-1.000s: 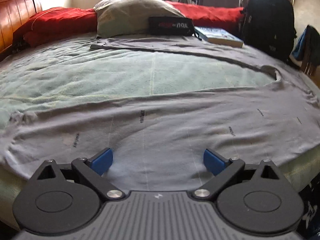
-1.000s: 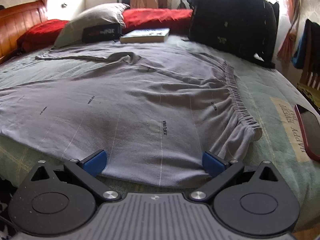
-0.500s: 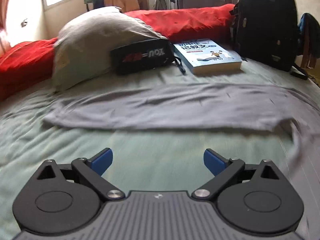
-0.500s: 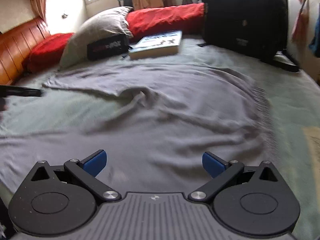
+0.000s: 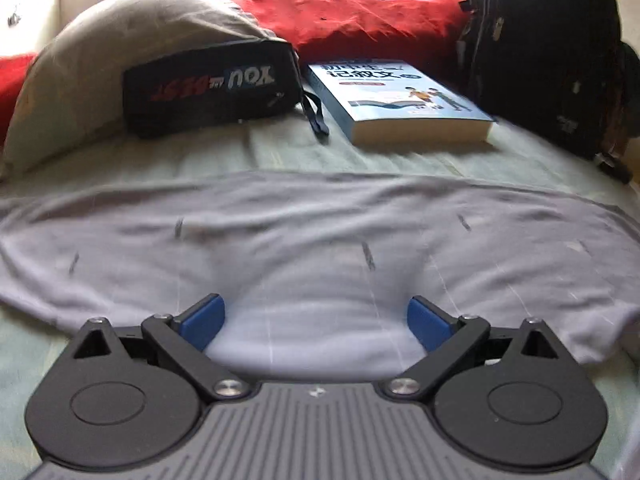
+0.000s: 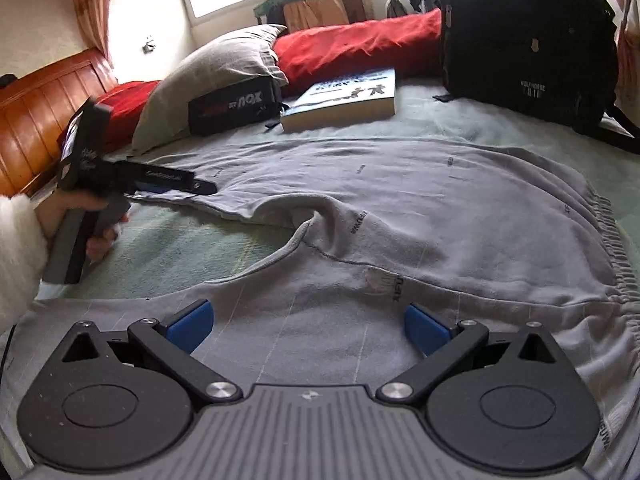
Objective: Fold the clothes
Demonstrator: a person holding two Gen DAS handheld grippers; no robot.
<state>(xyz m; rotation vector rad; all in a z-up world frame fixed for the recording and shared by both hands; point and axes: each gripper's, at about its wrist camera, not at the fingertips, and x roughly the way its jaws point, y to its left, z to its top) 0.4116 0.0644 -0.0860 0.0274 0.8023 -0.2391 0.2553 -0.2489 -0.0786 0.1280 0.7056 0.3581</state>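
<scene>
- Grey trousers (image 6: 400, 216) lie spread flat across the middle of the bed (image 6: 168, 248), elastic waistband toward its right edge.
- Left gripper (image 5: 316, 314): jaws wide apart, nothing between them, over the far trouser leg.
- Right gripper (image 6: 306, 322): jaws also wide apart, empty, above the near leg.
- A hand (image 6: 76, 216) with a white fluffy sleeve (image 6: 18, 256) holds the left tool.
- Near the bed's far edge: pillow (image 5: 120, 52), black pouch (image 5: 212, 86), book (image 5: 404, 100), backpack (image 6: 524, 36).
</scene>
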